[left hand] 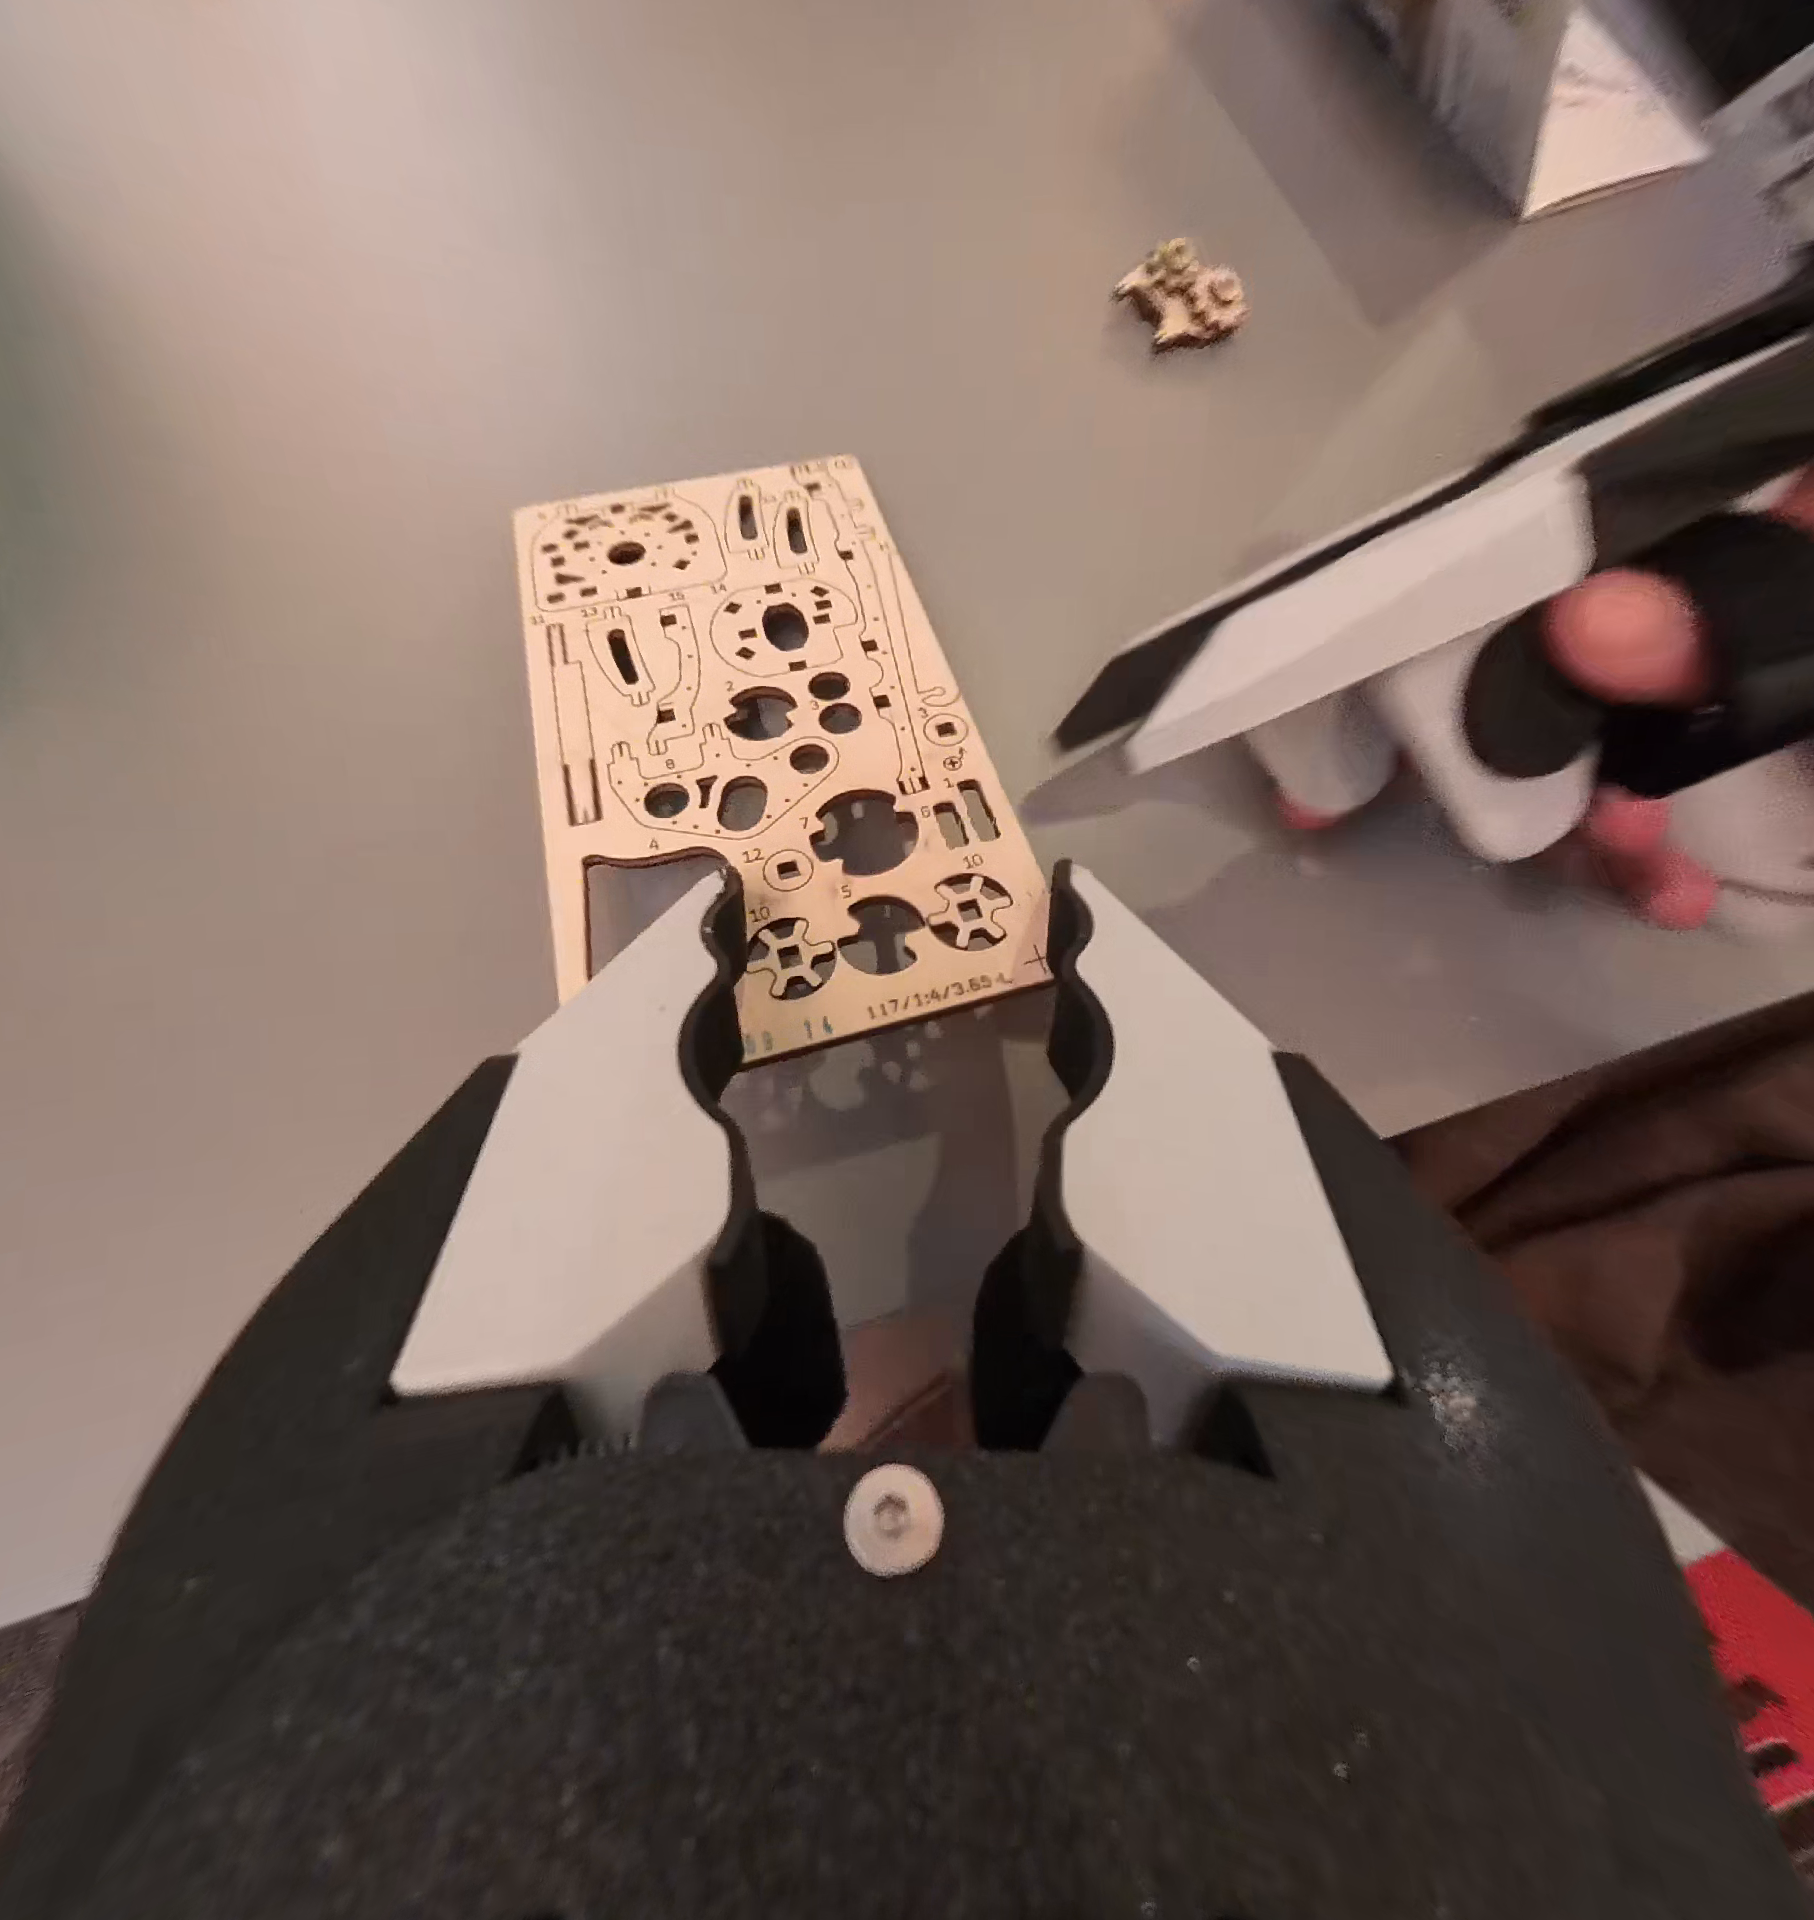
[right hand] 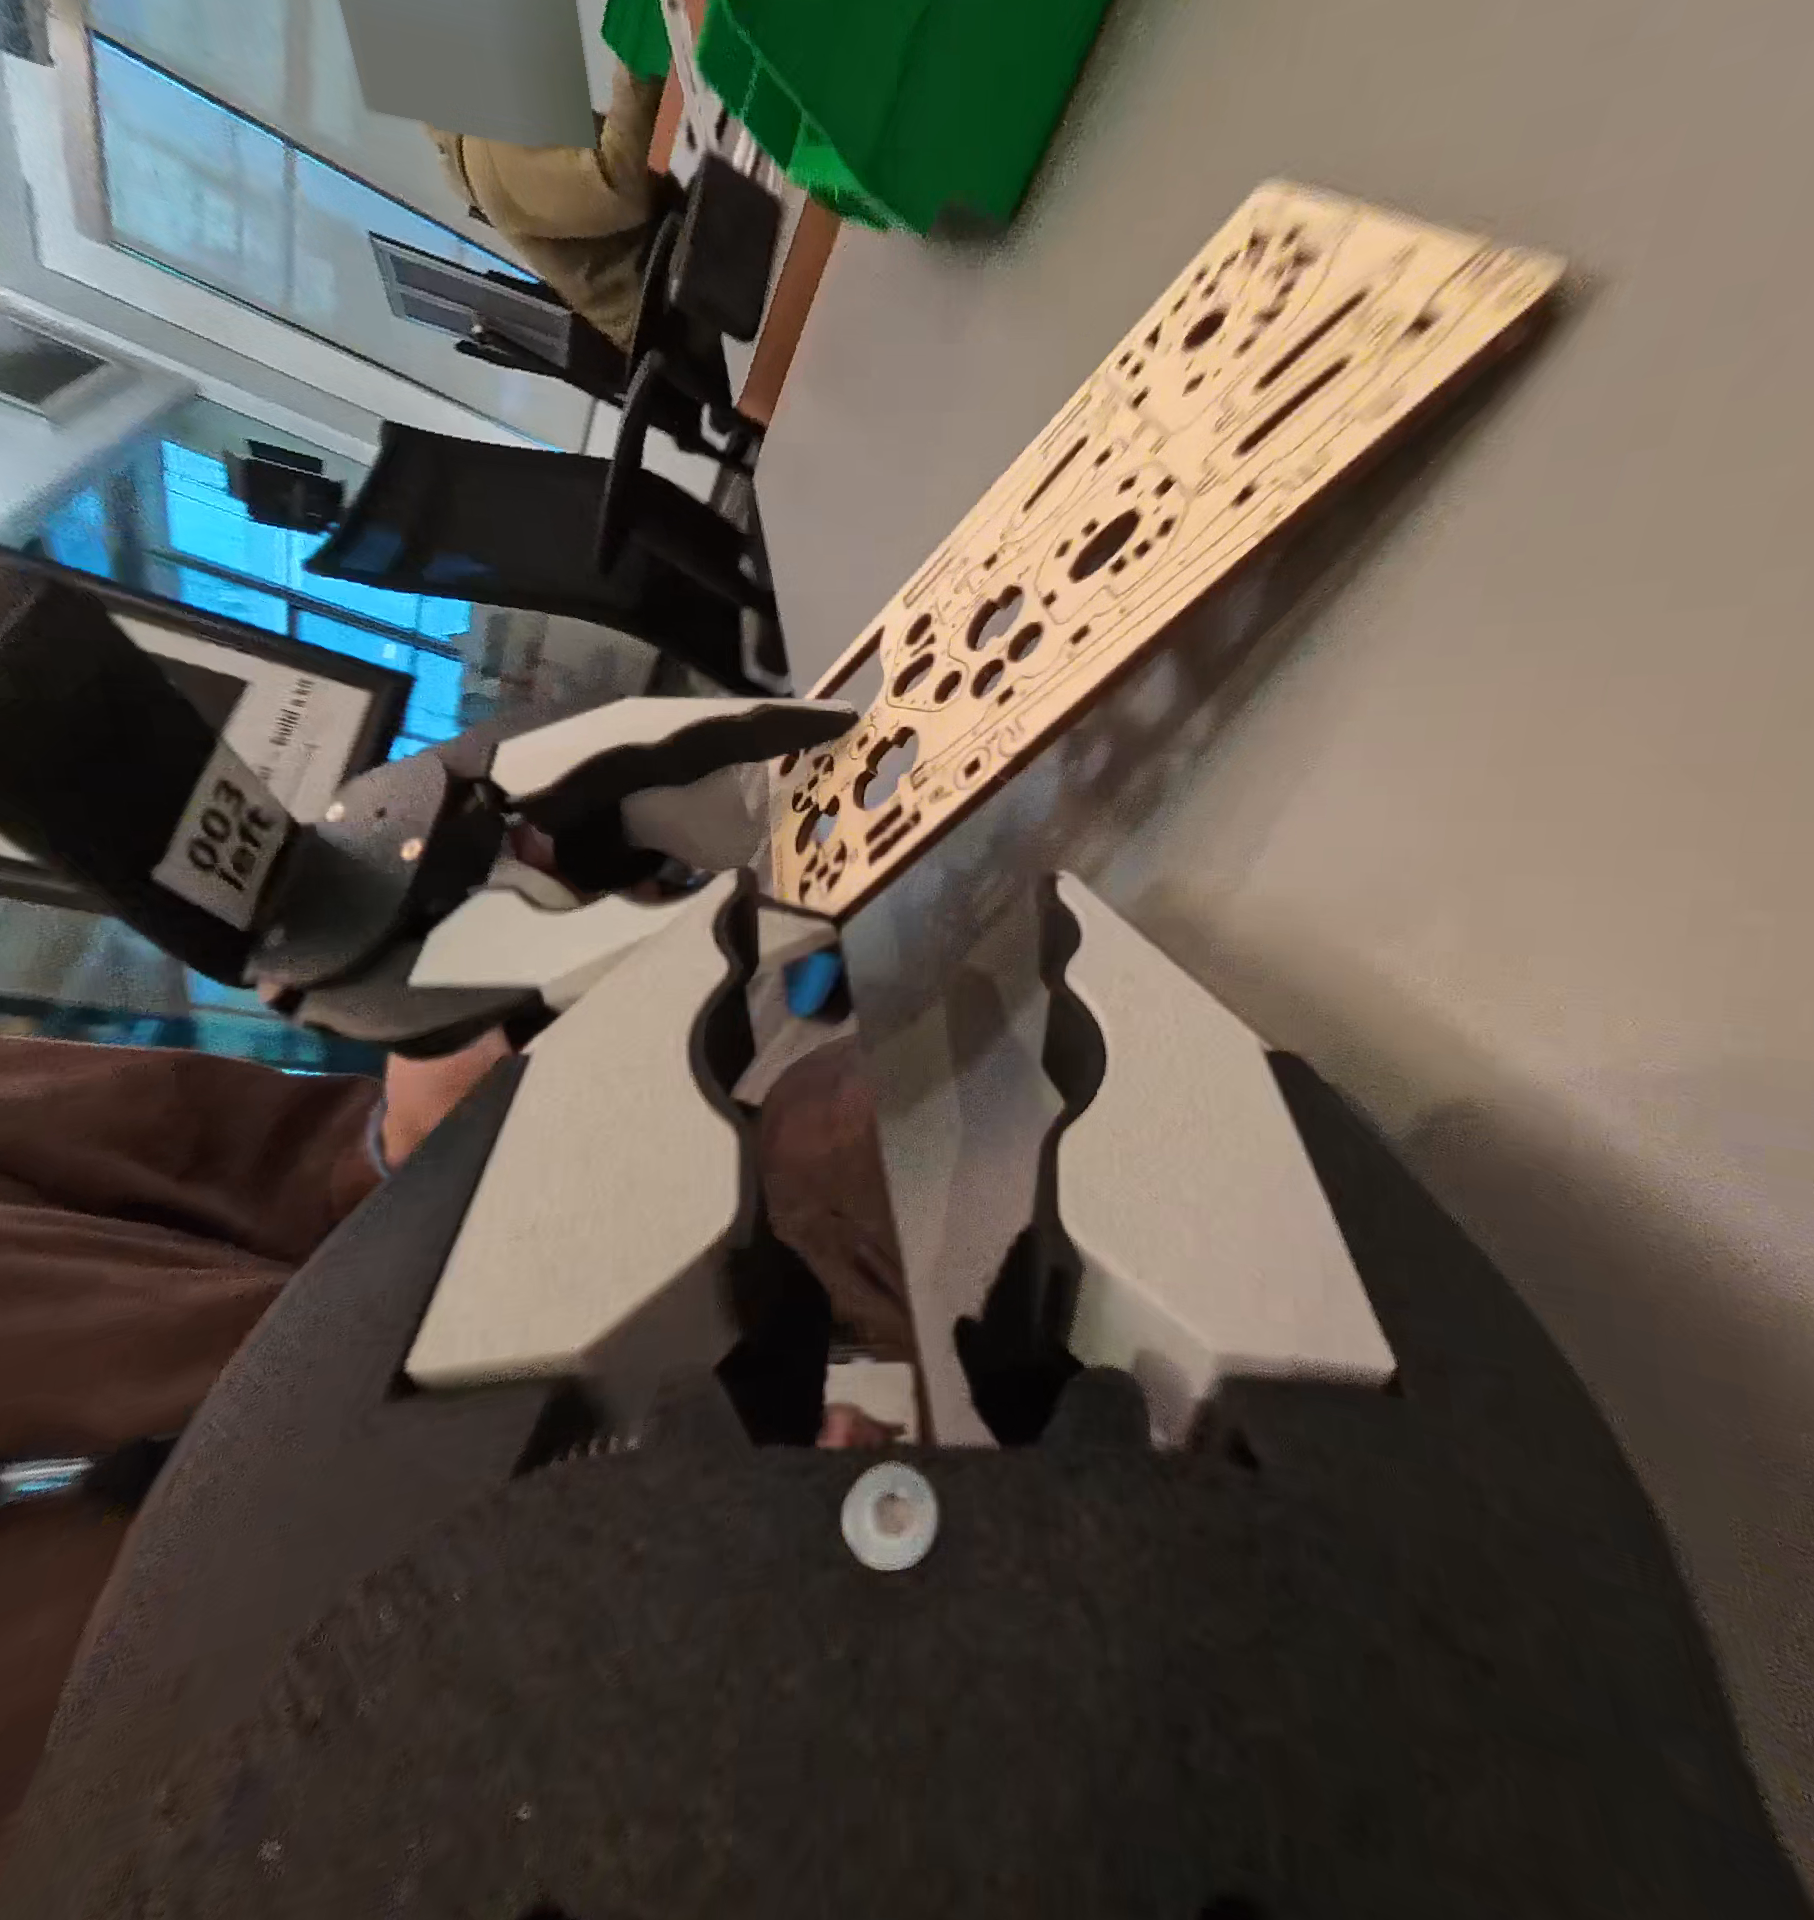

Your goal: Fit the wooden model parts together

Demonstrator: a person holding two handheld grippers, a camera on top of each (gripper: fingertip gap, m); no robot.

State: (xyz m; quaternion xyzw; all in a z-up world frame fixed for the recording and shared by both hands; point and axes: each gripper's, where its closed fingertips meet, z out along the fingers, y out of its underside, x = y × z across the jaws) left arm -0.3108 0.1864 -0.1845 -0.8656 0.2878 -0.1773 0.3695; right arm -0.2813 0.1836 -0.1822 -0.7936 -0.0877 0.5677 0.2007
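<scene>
The laser-cut plywood parts sheet [left hand: 768, 748] lies flat at frame centre on the grey table [left hand: 259, 623]; thin, light, brittle (grip its solid near edge). A small assembled piece [left hand: 1183, 301] sits upper right. Left gripper [left hand: 887, 904] and right gripper [right hand: 898, 904] both gape, empty.

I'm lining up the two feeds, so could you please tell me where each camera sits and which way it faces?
Left wrist view: on the left gripper, looking down along open fingers at the wooden sheet on the grey table; the right gripper and a hand show at right.
Right wrist view: on the right gripper, rolled sideways, facing the sheet's corner; the left gripper shows.
Shared: sheet, table.
</scene>
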